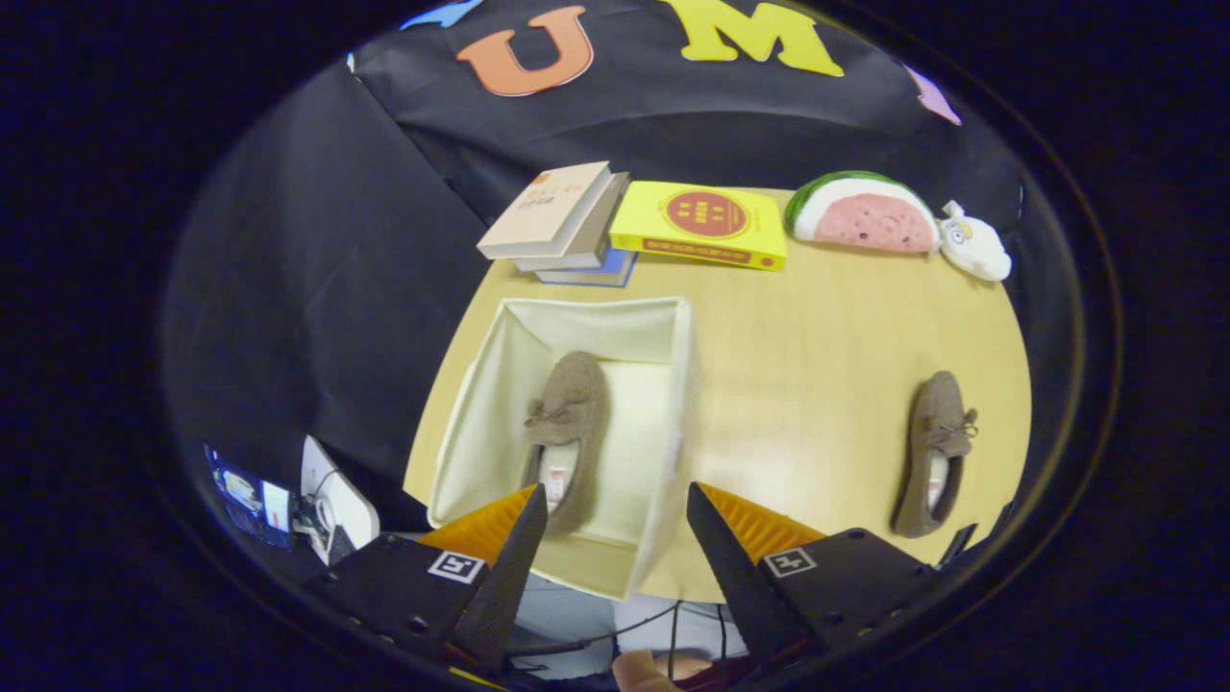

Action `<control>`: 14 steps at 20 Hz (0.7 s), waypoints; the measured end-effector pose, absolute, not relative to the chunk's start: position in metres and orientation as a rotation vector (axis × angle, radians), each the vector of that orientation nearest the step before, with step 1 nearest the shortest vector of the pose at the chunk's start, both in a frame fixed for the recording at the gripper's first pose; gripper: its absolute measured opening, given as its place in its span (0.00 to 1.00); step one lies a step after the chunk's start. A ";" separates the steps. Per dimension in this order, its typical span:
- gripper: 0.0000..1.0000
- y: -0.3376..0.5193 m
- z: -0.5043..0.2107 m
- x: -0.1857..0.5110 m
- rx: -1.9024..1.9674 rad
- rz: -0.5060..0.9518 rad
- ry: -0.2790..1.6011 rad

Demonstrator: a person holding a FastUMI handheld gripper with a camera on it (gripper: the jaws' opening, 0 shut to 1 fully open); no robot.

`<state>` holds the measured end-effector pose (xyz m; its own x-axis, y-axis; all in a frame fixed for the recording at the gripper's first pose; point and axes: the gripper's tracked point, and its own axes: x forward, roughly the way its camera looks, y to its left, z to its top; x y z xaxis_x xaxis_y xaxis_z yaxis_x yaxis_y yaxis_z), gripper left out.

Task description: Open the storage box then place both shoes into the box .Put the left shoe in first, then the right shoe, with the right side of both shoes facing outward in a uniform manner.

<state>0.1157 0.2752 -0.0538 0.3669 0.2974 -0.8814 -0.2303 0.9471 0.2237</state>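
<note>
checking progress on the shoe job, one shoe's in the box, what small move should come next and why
Probably swing the tongs over toward the second shoe out on the table. They stand open and empty above the open storage box, where one shoe already lies, so the other is what remains.

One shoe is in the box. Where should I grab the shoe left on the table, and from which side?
Come from above with the open gripper. Straddle the brown shoe across its narrow width at the opening behind the bow; it lies flat on the table, sides free.
</note>
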 end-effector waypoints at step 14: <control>0.96 -0.009 -0.149 0.155 -0.023 -0.132 1.241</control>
<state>0.1551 -0.0094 -0.1488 0.3169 -0.1128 -0.9417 0.0874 0.9922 -0.0894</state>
